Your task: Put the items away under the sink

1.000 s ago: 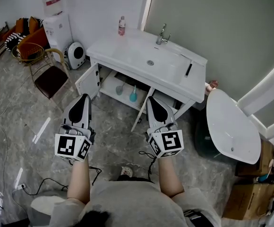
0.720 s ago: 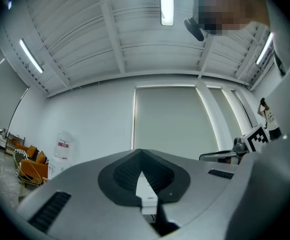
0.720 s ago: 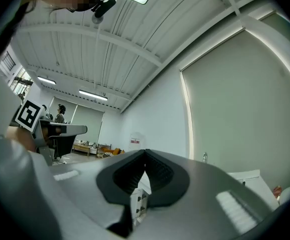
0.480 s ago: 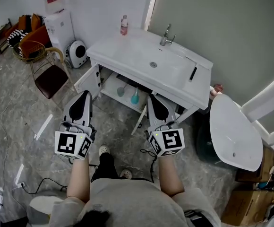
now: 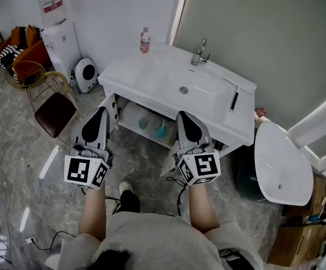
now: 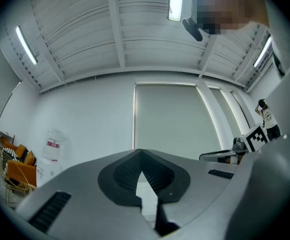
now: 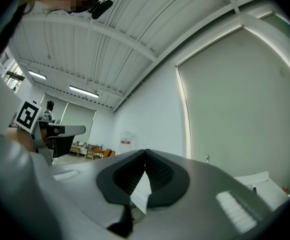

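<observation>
Head view shows the person standing before a white vanity bench, the left gripper and right gripper held side by side at its 6 o'clock edge, both pointing toward it. Each gripper's own view shows the fingers clenched tip to tip with nothing between them, so both are empty. The things to put away are not yet picked up: a pink bottle stands upright at the bench's 11 o'clock corner, and a dark slim item, too small to identify, lies at about 3 o'clock of the basin, close to the bench's front edge. The cabinet below is open, its left door swung out, and two teal items already sit on its shelf. The likely trouble is the bottle: tall and narrow, it could tip if clenched fingers reach it before releasing. The slim item could be nudged off the edge by a shallow approach. Placing things could also knock the teal items, and a cable on the floor by the feet invites a snag.
</observation>
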Available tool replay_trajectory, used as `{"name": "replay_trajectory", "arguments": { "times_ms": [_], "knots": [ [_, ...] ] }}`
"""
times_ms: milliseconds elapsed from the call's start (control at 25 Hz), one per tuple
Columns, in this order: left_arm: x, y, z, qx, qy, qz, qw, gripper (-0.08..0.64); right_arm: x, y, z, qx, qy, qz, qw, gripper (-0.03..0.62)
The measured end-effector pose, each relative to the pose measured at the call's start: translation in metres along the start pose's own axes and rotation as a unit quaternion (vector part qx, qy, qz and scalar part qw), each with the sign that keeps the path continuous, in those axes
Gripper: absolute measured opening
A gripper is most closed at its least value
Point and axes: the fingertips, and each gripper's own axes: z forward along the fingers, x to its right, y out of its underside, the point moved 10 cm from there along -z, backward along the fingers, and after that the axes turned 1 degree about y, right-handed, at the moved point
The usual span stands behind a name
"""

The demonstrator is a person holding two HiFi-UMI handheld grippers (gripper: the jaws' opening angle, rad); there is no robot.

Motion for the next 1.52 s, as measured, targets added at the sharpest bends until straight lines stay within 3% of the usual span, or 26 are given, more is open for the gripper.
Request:
{"name": "replay_trajectory", "arguments": {
  "times_ms": [360, 760, 1200, 1520],
  "knots": [
    [-0.098, 0.011, 0.075, -0.004, 0.020, -0.002, 0.9998, -0.002, -0.010, 0.017, 0.112, -0.005, 0.018, 0.006, 1.000, 0.011],
    [-0.181, 0.027, 0.123, -0.007, 0.039, -0.004, 0.9992, -0.002, -0.026, 0.034, 0.193, -0.004, 0.045, 0.004, 0.999, 0.011],
    [-0.211, 0.061, 0.169, -0.024, 0.054, -0.025, 0.9980, -0.002, -0.002, 0.054, 0.239, -0.020, 0.069, -0.001, 0.997, 0.011],
    [-0.244, 0.069, 0.231, -0.012, 0.034, -0.015, 0.9993, -0.002, 0.033, 0.058, 0.315, -0.003, 0.049, -0.002, 0.999, 0.011]
  ]
}}
